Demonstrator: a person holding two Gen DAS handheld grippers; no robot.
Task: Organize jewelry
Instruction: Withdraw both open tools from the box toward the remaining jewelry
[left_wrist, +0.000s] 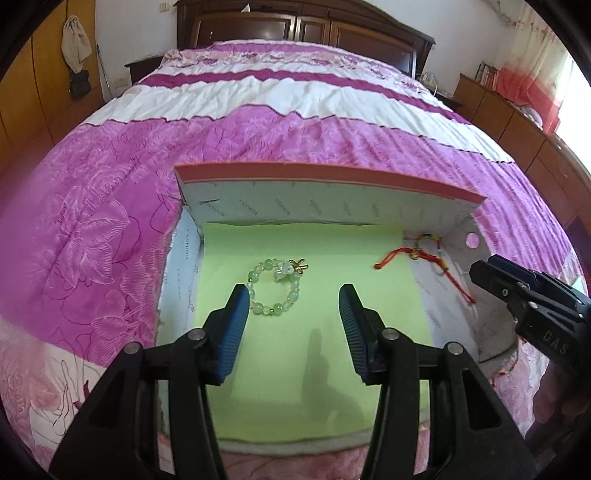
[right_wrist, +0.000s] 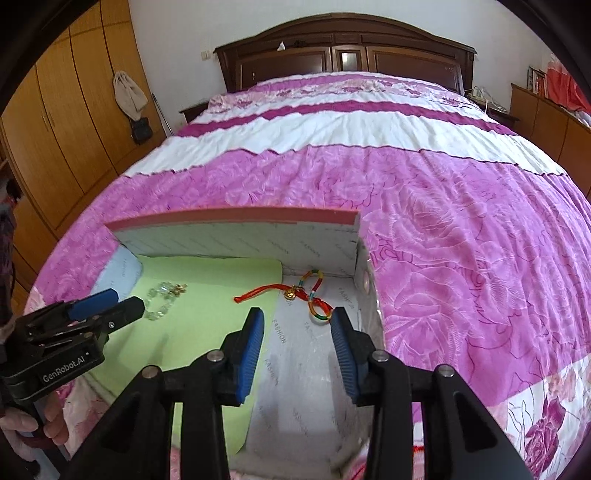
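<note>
A green bead bracelet (left_wrist: 275, 288) with a gold charm lies on the green paper lining (left_wrist: 314, 350) of an open cardboard box (left_wrist: 332, 177). My left gripper (left_wrist: 293, 299) is open and empty just in front of it, its left finger beside the beads. A red cord bracelet (right_wrist: 308, 295) with a gold charm and coloured bands lies at the box's right end; it also shows in the left wrist view (left_wrist: 424, 258). My right gripper (right_wrist: 297, 323) is open and empty, hovering just before the cord. The bead bracelet shows faintly in the right wrist view (right_wrist: 162, 297).
The box sits on a bed with a pink and white floral cover (right_wrist: 461, 240). A dark wooden headboard (right_wrist: 347, 51) is at the far end. Wooden wardrobes (right_wrist: 66, 110) stand on the left, low cabinets (left_wrist: 517, 110) on the right.
</note>
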